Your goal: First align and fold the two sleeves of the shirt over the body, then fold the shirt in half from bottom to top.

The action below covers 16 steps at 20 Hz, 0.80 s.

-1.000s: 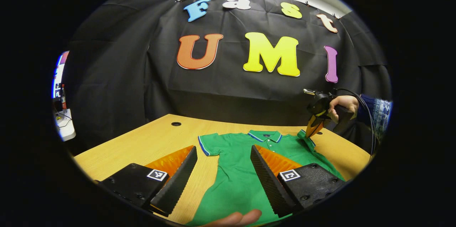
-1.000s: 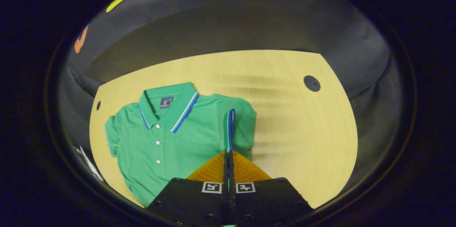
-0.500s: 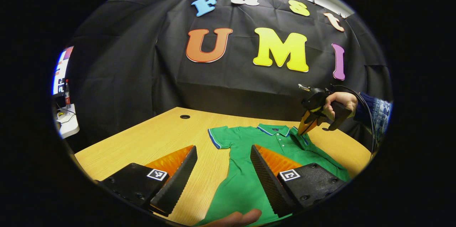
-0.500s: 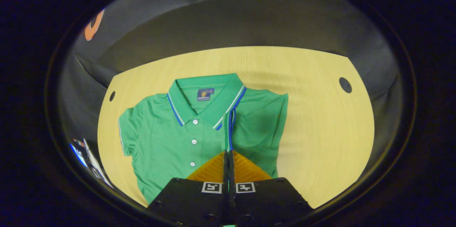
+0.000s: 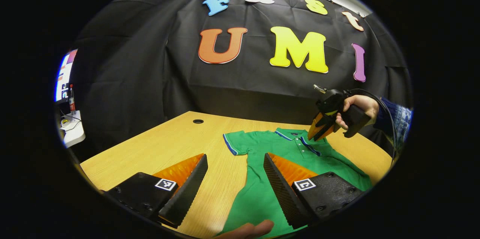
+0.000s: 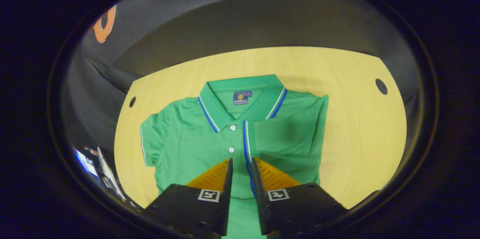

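Observation:
A green polo shirt (image 6: pixel 195 137) with a blue-and-white trimmed collar (image 6: pixel 240 100) lies face up on the wooden table (image 6: pixel 356 119). One sleeve (image 6: pixel 285 137) is folded over the chest, its striped cuff beside the buttons. The other sleeve (image 6: pixel 150 145) lies spread out flat. My right gripper (image 6: pixel 241 160) hovers just above the folded cuff, jaws a little apart, open. In the left gripper view the shirt (image 5: pixel 285 152) lies ahead, and the right gripper (image 5: pixel 313 136) hangs over its collar in a hand (image 5: pixel 356 105). My left gripper (image 5: pixel 235 155) is wide open over the shirt's near side edge.
Cable holes sit in the table near its far corners (image 6: pixel 381 86) (image 6: pixel 132 101) (image 5: pixel 198 121). A white shelf with small items (image 5: pixel 71 130) stands off the table's left side. A person's fingertip (image 5: pixel 247 229) shows at the near edge by the shirt's hem.
My right gripper carried the sleeve cuff across onto the chest, then opened and let it go; the sleeve now lies flat. My left gripper stayed open, shifting only slightly.

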Each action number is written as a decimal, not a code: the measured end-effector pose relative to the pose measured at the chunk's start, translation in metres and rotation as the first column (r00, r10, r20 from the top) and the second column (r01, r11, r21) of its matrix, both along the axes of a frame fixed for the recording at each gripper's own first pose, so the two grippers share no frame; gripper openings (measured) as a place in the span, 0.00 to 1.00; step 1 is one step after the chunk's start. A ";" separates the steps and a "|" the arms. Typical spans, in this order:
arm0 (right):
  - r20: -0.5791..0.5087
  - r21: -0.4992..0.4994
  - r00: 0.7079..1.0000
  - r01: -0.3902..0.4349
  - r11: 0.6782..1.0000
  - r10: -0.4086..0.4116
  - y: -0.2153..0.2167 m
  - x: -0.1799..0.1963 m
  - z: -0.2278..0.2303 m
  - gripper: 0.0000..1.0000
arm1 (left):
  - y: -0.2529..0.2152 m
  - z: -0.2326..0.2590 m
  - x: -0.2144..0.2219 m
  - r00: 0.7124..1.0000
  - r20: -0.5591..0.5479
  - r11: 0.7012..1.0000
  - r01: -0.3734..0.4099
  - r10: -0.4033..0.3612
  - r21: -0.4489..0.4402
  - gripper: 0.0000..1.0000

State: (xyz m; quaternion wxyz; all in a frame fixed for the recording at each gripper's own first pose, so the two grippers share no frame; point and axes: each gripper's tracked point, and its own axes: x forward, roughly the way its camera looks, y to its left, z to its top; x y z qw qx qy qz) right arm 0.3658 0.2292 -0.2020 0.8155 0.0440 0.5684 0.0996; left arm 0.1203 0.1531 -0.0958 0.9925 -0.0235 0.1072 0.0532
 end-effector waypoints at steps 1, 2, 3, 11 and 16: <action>0.028 0.001 0.999 -0.016 1.000 0.016 0.001 -0.001 0.008 0.46 | 0.001 0.000 0.004 1.000 -0.006 1.000 0.001 -0.001 0.002 0.98; 0.051 -0.005 0.998 -0.027 1.000 0.027 0.001 -0.002 0.013 0.69 | 0.000 -0.002 0.009 1.000 -0.020 1.000 0.008 -0.008 0.007 0.98; 0.073 -0.019 0.997 -0.029 0.999 0.030 -0.005 -0.002 0.019 0.92 | 0.000 -0.004 0.017 0.999 -0.032 1.000 0.017 -0.017 0.014 0.98; 0.236 0.006 0.971 -0.044 0.999 0.041 -0.024 -0.029 0.074 0.92 | 0.015 -0.014 0.106 0.994 -0.105 0.997 0.020 -0.011 0.080 0.97; 0.412 0.013 0.910 -0.052 0.999 0.042 -0.043 -0.064 0.119 0.96 | 0.016 -0.010 0.160 0.987 -0.161 1.000 0.001 0.003 0.029 0.97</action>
